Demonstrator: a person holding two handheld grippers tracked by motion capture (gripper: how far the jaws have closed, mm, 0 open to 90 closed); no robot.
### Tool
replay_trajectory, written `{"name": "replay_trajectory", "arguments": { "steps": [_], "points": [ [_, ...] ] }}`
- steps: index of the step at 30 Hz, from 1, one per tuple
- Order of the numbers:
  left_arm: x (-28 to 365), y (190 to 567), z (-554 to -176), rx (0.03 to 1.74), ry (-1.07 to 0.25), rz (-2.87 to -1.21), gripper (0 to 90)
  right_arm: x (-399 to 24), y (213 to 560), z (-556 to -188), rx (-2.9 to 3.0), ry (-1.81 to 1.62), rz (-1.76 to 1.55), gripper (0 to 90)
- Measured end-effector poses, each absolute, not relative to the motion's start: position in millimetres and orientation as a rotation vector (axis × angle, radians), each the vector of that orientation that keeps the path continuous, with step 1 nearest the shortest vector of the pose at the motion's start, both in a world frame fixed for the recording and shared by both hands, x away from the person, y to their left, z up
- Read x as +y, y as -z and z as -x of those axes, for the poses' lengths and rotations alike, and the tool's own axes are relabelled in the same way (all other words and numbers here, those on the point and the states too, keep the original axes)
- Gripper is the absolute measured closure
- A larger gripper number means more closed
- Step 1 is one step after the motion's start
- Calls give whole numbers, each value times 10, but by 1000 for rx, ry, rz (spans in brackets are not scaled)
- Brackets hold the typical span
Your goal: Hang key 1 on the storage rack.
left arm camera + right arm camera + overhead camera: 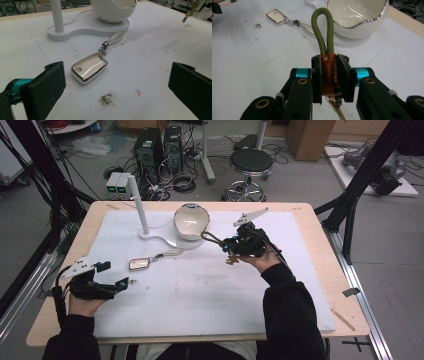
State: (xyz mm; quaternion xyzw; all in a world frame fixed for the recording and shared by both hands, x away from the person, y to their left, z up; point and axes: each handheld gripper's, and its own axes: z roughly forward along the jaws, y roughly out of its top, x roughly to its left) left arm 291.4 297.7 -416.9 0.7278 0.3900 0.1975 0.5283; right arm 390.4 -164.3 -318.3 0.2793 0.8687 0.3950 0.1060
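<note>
1. Both our forearms enter the high view; our right gripper holds a keychain aloft beside the bowl.
2. Left gripper view: our jaws gape around a key fob.
3. Right gripper view: our jaws clamp the keychain's leather band.

Cluttered workshop floor beyond the table's far edge

Grey floor, black stool, computer towers, tangled cables, cardboard boxes.

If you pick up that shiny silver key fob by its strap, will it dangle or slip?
The shiny silver rectangular key fob would probably dangle, since a small metal ring links it to its glossy cream strap. Its polished, rounded edges look slippery for claw pads. It seems solid, so likely heavy for its size.
</note>
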Motion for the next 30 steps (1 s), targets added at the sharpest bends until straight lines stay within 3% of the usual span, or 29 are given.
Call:
{"name": "replay_trajectory", "arguments": {
  "steps": [30],
  "points": [
    [3021,4172,-2914,924,-449,-1707,17,-504,2629,-4487,2638,-1207,-698,753]
  ]
}}
